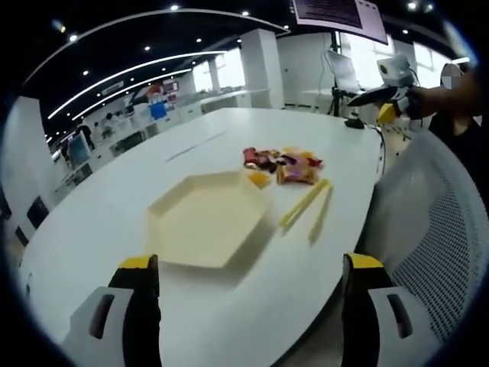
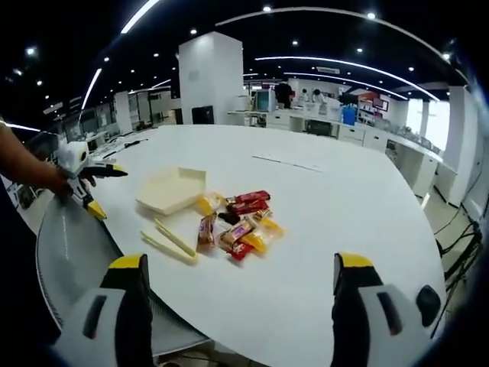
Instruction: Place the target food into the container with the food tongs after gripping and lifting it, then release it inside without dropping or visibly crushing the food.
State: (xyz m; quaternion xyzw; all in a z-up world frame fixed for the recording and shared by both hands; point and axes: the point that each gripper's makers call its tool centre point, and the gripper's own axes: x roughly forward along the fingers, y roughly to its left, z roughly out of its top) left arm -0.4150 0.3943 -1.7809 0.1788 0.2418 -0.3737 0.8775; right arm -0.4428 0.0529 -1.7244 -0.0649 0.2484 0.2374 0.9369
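A pile of wrapped snacks (image 1: pixel 281 163) lies on the white table (image 1: pixel 137 176), just past an empty cream hexagonal container (image 1: pixel 206 219). Pale yellow food tongs (image 1: pixel 307 205) lie flat to the right of the container. My left gripper (image 1: pixel 248 262) hangs open over the table's near edge, short of the container, holding nothing. In the right gripper view the snacks (image 2: pixel 241 218), tongs (image 2: pixel 170 241) and container (image 2: pixel 172 189) sit ahead. My right gripper (image 2: pixel 240 262) is open and empty, short of the pile. Each gripper also shows in the other's view, held by a hand (image 2: pixel 46 180).
A white mesh chair back (image 1: pixel 439 229) stands against the table edge at the right of the left gripper view, and at the lower left of the right gripper view (image 2: pixel 72 252). Desks, pillars and monitors fill the office behind. The rest of the table top is bare.
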